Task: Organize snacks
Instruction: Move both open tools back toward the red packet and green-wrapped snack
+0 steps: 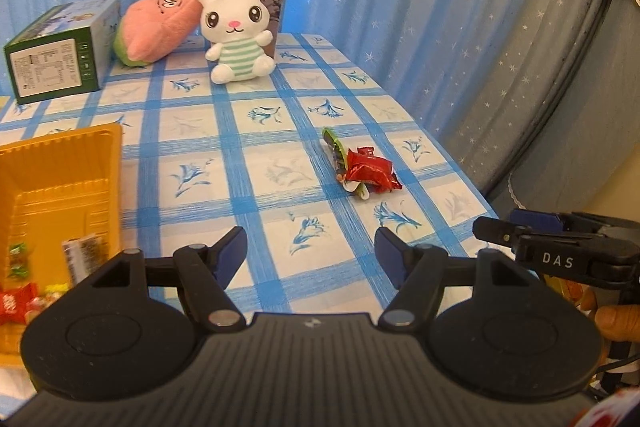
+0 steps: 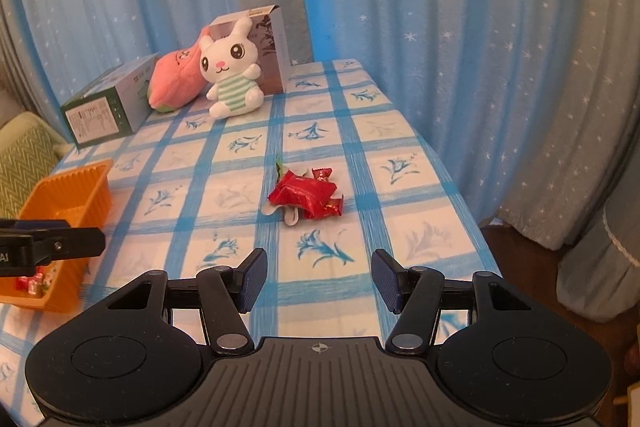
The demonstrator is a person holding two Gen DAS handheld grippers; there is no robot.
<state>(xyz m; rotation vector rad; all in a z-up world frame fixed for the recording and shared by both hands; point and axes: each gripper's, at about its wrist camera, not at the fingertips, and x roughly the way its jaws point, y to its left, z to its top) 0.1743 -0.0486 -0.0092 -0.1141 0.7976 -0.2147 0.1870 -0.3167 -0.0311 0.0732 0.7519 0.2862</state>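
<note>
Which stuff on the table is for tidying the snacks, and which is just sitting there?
For the job:
red snack packets
green wrapper
orange tray, some snacks inside

Just lying about:
white bunny toy
pink plush
green box
brown box

The left tool (image 1: 310,255) angles downward, its two blue-padded fingers (image 1: 230,255) spread apart with nothing between them. The right tool (image 2: 318,279) tilts down at a like slant, its fingers (image 2: 252,279) also parted and empty, the gap a little narrower. The two tools sit side by side, each showing at the edge of the other's view. A hand (image 1: 616,319) grips the right tool's handle, just behind its fingers.
</note>
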